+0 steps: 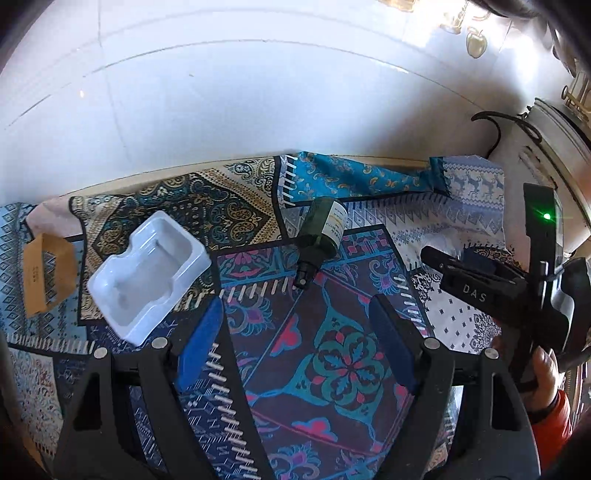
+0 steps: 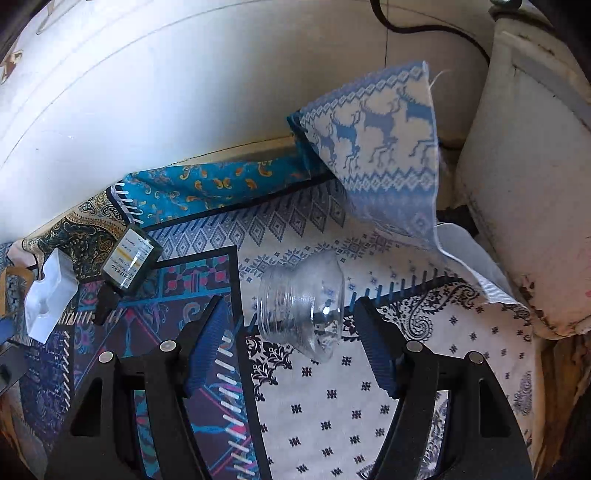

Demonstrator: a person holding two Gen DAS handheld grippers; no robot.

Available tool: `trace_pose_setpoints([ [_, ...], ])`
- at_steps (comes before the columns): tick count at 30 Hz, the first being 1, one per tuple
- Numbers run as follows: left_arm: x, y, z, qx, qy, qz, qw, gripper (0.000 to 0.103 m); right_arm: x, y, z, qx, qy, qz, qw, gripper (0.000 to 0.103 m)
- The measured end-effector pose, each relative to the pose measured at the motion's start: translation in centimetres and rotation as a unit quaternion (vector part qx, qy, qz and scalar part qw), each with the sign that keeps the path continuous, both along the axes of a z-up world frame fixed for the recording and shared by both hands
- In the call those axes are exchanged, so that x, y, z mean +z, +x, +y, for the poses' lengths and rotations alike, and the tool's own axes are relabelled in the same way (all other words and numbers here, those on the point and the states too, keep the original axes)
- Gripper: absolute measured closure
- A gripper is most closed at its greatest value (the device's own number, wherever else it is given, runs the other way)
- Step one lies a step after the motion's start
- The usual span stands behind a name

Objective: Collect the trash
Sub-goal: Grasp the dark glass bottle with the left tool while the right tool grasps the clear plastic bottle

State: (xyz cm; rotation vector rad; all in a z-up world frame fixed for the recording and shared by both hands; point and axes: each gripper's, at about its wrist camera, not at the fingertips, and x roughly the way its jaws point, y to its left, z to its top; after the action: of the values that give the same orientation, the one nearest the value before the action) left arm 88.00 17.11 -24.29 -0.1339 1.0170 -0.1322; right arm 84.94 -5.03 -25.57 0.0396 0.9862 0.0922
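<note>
A dark green bottle (image 1: pixel 321 236) with a white label lies on its side on the patchwork cloth, beyond my left gripper (image 1: pixel 295 302). That gripper is open with only cloth between its blue pads. Left of it rest a white plastic tray insert (image 1: pixel 147 277) and a brown cardboard sleeve (image 1: pixel 48 273). My right gripper (image 2: pixel 290 306) is open around a clear plastic jar (image 2: pixel 303 306) lying on its side; a gap shows at both pads. The right wrist view also shows the bottle (image 2: pixel 129 262) and the insert (image 2: pixel 48 299) at its left. The right gripper's body (image 1: pixel 480 288) appears at the right, held by a hand (image 1: pixel 546 373).
The patchwork cloth (image 1: pixel 332 369) ends at a white tiled wall (image 1: pixel 221 92). A corner of reindeer-patterned cloth (image 2: pixel 388 147) stands up behind the jar. A worn cream-coloured object (image 2: pixel 524 184) borders the right side, with a black cable (image 2: pixel 424 26) above it.
</note>
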Motion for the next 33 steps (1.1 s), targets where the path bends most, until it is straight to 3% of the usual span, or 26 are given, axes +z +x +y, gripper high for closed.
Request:
trace_pose_setpoints([
  [3, -1.5, 2.4, -1.0, -0.013, 0.001, 0.005, 0.9999, 0.022, -0.1, 0.0, -0.2, 0.010, 0.005, 0.005, 1.000, 0.059],
  [8, -3.3, 5.7, -2.8, -0.018, 0.038, -0.001, 0.9991, 0.026, 1.2, -1.4, -1.7, 0.016, 0.035, 0.002, 0.999, 0.060],
  [13, -4.4, 8.3, -4.2, -0.032, 0.045, -0.004, 0.9985, 0.029, 3.4, -3.8, -3.0, 0.019, 0.045, -0.009, 0.999, 0.060],
  [19, -5.6, 10.2, -5.7, -0.040, 0.066, 0.018, 0.9968, 0.057, 5.0, -6.2, -4.7, 0.016, 0.062, -0.015, 0.998, 0.060],
  [20, -5.7, 10.2, -5.9, -0.040, 0.070, 0.021, 0.9966, 0.062, 5.2, -6.6, -5.1, 0.015, 0.065, -0.017, 0.998, 0.060],
  [25, -4.6, 8.1, -6.4, -0.032, 0.062, 0.025, 0.9972, 0.062, 6.8, -7.9, -6.2, 0.015, 0.076, -0.028, 0.997, 0.060],
  [33, 1.4, -0.5, -6.9, 0.007, 0.065, -0.012, 0.9978, 0.062, 9.8, -11.8, -8.2, 0.053, 0.089, -0.049, 0.993, 0.060],
])
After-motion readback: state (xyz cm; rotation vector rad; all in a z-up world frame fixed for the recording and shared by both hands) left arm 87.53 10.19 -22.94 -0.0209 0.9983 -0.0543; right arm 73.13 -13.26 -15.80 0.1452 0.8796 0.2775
